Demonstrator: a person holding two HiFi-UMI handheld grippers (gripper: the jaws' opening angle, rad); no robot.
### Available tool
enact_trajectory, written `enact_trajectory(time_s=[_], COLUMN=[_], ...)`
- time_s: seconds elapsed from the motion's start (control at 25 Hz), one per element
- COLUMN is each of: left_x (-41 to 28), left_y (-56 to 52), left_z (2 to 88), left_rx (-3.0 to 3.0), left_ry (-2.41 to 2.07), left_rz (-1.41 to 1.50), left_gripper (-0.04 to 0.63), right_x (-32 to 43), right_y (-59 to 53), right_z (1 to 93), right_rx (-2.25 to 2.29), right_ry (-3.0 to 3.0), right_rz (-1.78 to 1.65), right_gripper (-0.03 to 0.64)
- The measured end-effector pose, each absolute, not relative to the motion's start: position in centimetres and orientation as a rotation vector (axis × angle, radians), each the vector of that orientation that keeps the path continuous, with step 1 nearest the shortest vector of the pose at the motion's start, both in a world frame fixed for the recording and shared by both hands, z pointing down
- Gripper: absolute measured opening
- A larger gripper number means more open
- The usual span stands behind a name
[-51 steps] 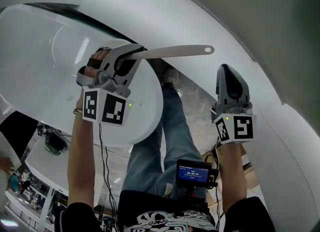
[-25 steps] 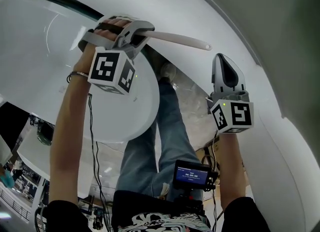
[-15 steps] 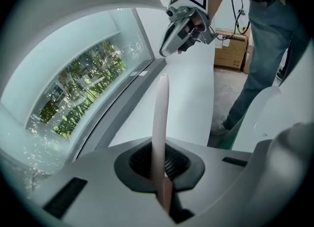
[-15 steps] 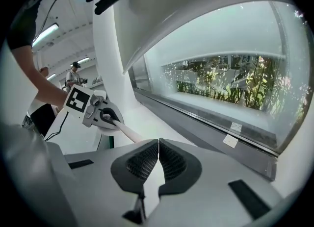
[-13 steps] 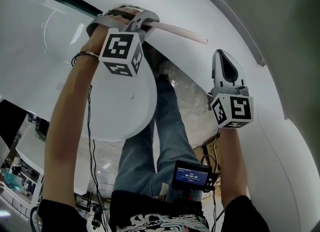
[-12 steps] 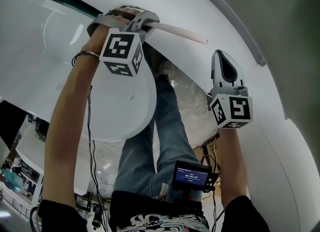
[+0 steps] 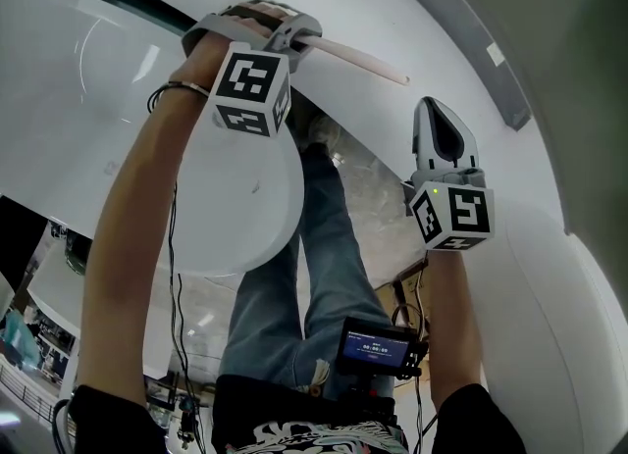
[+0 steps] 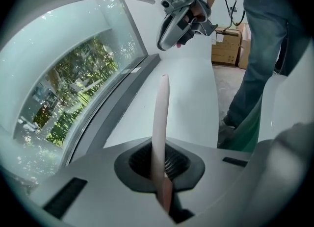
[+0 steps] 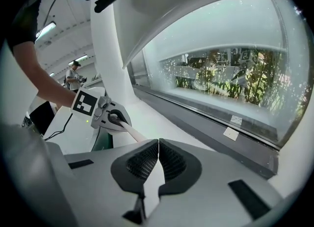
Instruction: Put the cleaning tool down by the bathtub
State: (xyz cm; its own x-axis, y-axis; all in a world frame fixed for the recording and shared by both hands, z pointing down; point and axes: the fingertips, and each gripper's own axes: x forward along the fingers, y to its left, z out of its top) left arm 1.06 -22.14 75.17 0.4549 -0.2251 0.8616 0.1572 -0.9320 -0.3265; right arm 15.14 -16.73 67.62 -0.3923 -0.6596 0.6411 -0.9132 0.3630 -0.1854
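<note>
My left hand-held gripper [image 7: 285, 38]: jaws clamped on one end of cleaning tool [image 7: 358, 58]. Its long pale handle juts straight ahead of jaws, above white ledge [image 8: 189, 88]; can't tell if it touches. My right hand-held gripper [image 7: 444, 128], beyond tool's tip: jaws together, nothing between. Count: two hand-held grippers, one cleaning tool.
</note>
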Motion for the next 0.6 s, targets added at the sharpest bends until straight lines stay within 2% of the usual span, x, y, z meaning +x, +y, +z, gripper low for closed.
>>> enact_trajectory(time_s=[0.4, 0.6], left_x=[2.0, 2.8], left_y=[-22.3, -22.3], left_z=[76.8, 77.5], left_rx=[-2.330, -2.336], left_ry=[0.019, 0.014], left_rz=[-1.473, -1.467], left_gripper=[0.014, 0.014], right_x=[15.2, 16.0], right_y=[-15.9, -16.0], right_z=[68.8, 68.8], right_rx=[1.335, 1.359], right_ry=[-2.130, -2.082], right_rz=[0.777, 0.690], right_gripper=[0.028, 0.028])
